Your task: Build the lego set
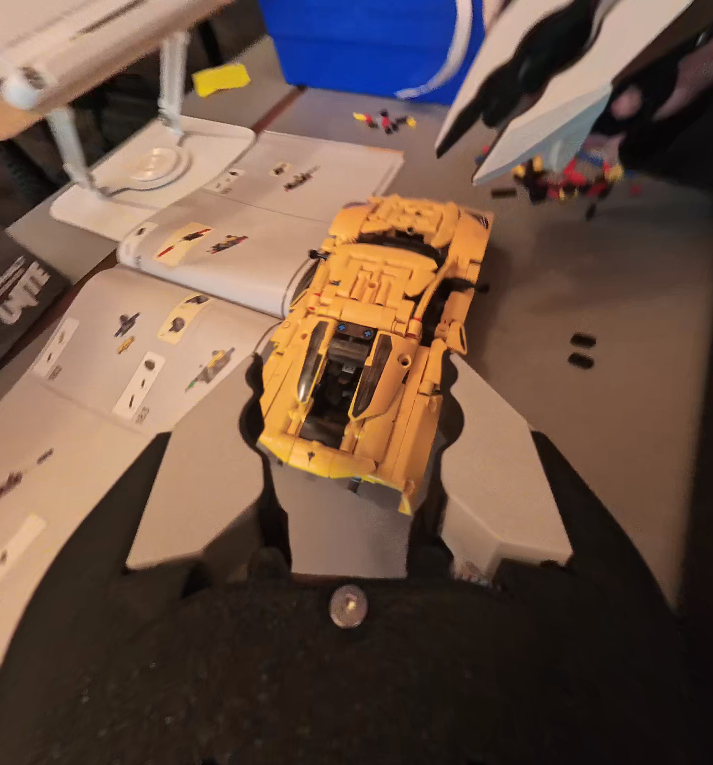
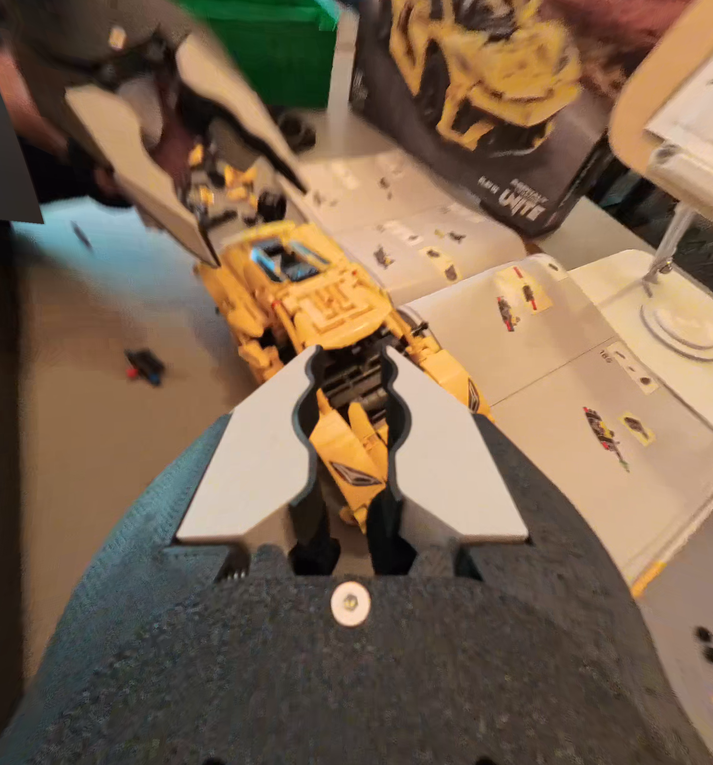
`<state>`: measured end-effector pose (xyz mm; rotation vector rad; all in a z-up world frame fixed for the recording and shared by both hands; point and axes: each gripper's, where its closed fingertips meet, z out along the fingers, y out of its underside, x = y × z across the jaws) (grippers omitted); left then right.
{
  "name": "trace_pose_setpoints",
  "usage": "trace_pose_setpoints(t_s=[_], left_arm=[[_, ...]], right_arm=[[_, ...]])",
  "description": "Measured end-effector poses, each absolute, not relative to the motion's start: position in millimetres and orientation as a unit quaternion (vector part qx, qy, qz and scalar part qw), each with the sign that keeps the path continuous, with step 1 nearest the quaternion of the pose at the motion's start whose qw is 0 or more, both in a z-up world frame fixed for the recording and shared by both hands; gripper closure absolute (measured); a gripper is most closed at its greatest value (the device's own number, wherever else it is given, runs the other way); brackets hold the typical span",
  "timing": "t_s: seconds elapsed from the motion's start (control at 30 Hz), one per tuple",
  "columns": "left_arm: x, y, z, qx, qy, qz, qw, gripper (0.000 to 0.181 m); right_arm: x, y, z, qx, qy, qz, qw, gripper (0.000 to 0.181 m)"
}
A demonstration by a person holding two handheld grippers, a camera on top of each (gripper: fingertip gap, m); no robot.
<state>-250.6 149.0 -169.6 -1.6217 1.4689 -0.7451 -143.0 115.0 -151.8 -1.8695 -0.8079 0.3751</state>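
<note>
While the pictures were blurred by motion, the layout on the grey tabletop (image 1: 553,289) could still be read. At the far left of the left wrist view lay a dark printed cardboard box (image 1: 11,298), and beside it the open white instruction booklet (image 1: 110,372) spread toward the middle, with a white lamp base (image 1: 156,174) standing behind it. Just right of the booklet sat the yellow brick-built sports car (image 1: 388,331), resting on the table and overlapping the booklet's edge. The left gripper (image 1: 352,364) had its pale grey fingers spread wide on either side of the car's near end; I could not tell whether they touched it. Two small black pieces (image 1: 581,350) lay to the right of the car, apart from it. Farther back a scatter of loose red, yellow and black bricks (image 1: 561,182) lay behind the other claw, and a blue bin (image 1: 367,45) stood at the rear.

From the right wrist view, a small dark piece with red and blue ends (image 2: 143,366) lay left of the car. The right gripper (image 2: 352,356) had its fingers drawn close together around a yellow panel at the car's end, apparently pinching it.
</note>
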Motion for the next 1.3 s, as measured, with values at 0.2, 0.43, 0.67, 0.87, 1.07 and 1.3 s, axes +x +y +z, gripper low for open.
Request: trace_pose_setpoints(t_s=[0.2, 0.43, 0.67, 0.87, 1.07, 1.3], left_arm=[[-272, 164, -135, -0.665, 0.406, -0.382, 0.497, 0.106], [-297, 173, -138, -0.653, 0.366, -0.394, 0.534, 0.107], [-328, 211, -163, -0.731, 0.316, -0.262, 0.545, 0.114], [-341, 223, -174, -0.757, 0.293, -0.240, 0.532, 0.121], [-336, 219, -174, -0.746, 0.322, -0.232, 0.535, 0.125], [-291, 149, -128, -0.597, 0.438, -0.378, 0.555, 0.135]], right_arm=[[-140, 129, -128, -0.763, -0.201, 0.302, 0.535, 0.148], [-152, 128, -145, -0.778, -0.242, 0.250, 0.523, 0.148], [-147, 131, -145, -0.779, -0.235, 0.229, 0.534, 0.155], [-142, 136, -157, -0.792, -0.227, 0.220, 0.523, 0.158], [-147, 133, -157, -0.789, -0.245, 0.211, 0.522, 0.159], [-164, 116, -135, -0.761, -0.281, 0.240, 0.534, 0.163]])
